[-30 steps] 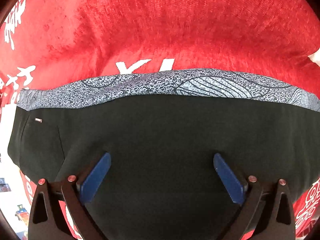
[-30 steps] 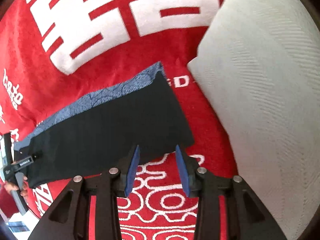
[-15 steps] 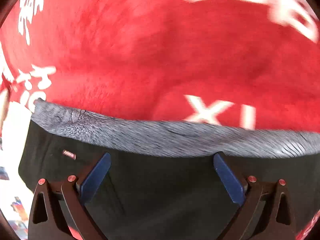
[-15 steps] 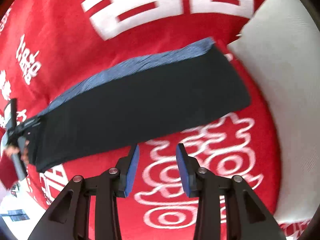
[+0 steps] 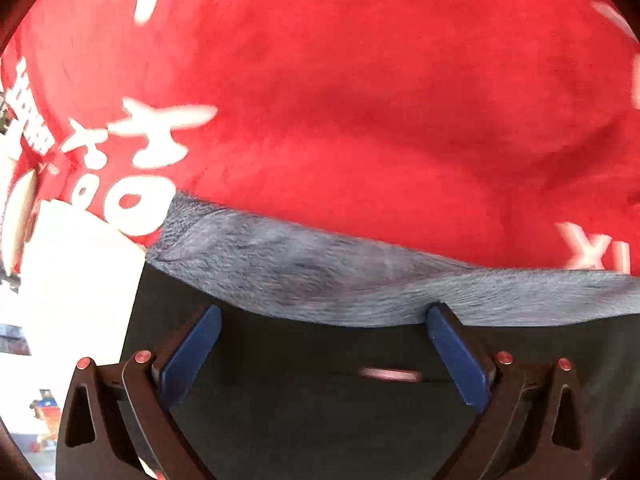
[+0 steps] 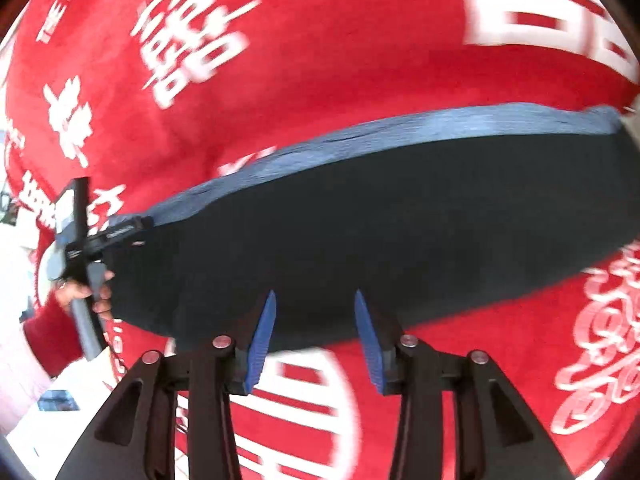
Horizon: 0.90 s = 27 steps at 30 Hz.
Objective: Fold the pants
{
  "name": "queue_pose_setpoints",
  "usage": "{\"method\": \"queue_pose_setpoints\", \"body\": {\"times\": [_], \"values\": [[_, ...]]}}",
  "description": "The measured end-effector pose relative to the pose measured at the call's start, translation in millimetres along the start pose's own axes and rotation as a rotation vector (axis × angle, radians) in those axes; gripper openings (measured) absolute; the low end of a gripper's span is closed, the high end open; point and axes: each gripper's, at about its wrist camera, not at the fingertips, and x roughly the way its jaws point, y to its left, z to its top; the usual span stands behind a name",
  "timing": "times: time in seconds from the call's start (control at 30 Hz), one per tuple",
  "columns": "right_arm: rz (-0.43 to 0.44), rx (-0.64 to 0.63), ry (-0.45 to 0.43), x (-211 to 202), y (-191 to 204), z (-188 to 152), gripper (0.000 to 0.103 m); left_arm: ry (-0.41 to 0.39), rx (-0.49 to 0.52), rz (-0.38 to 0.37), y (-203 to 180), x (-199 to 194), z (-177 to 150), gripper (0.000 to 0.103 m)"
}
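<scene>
Black pants (image 6: 380, 240) with a grey-blue patterned band (image 6: 400, 128) along the far edge lie flat in a long strip on a red blanket (image 6: 280, 80). In the left wrist view the pants (image 5: 320, 400) fill the bottom and the band (image 5: 320, 272) runs across the middle. My left gripper (image 5: 324, 320) is wide open over the pants near their left end, close to the band. My right gripper (image 6: 315, 300) is open and empty, its fingertips at the near edge of the pants. The left gripper (image 6: 104, 236) also shows in the right wrist view at the pants' left end.
The red blanket (image 5: 360, 100) with white characters covers the surface on all sides. A white area (image 5: 72, 280) lies past the blanket's left edge. The person's hand in a red sleeve (image 6: 52, 320) holds the left gripper.
My left gripper has moved left and forward along the pants toward the band and the left end. My right gripper has swung left along the near edge; the white pillow has left its view.
</scene>
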Motion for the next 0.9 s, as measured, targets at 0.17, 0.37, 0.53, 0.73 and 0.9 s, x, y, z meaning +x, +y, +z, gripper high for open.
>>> {"method": "queue_pose_setpoints", "body": {"times": [0.17,0.37,0.53,0.73,0.9], "values": [[0.145,0.052,0.053,11,25,-14,0.046,-0.009,0.052,-0.038,5,-19,-8,0.103],[0.321,0.128,0.127,34,45,-54,0.046,0.006,0.207,-0.212,-21,-55,-61,0.103],[0.368,0.210,0.145,60,45,-75,0.046,0.041,0.204,-0.174,-6,-33,-78,0.103],[0.436,0.260,0.118,74,44,-85,0.046,0.021,0.270,-0.156,-5,-24,-85,0.103],[0.517,0.409,0.104,88,29,-83,0.036,0.021,0.289,-0.157,1,-18,-89,0.103]]}}
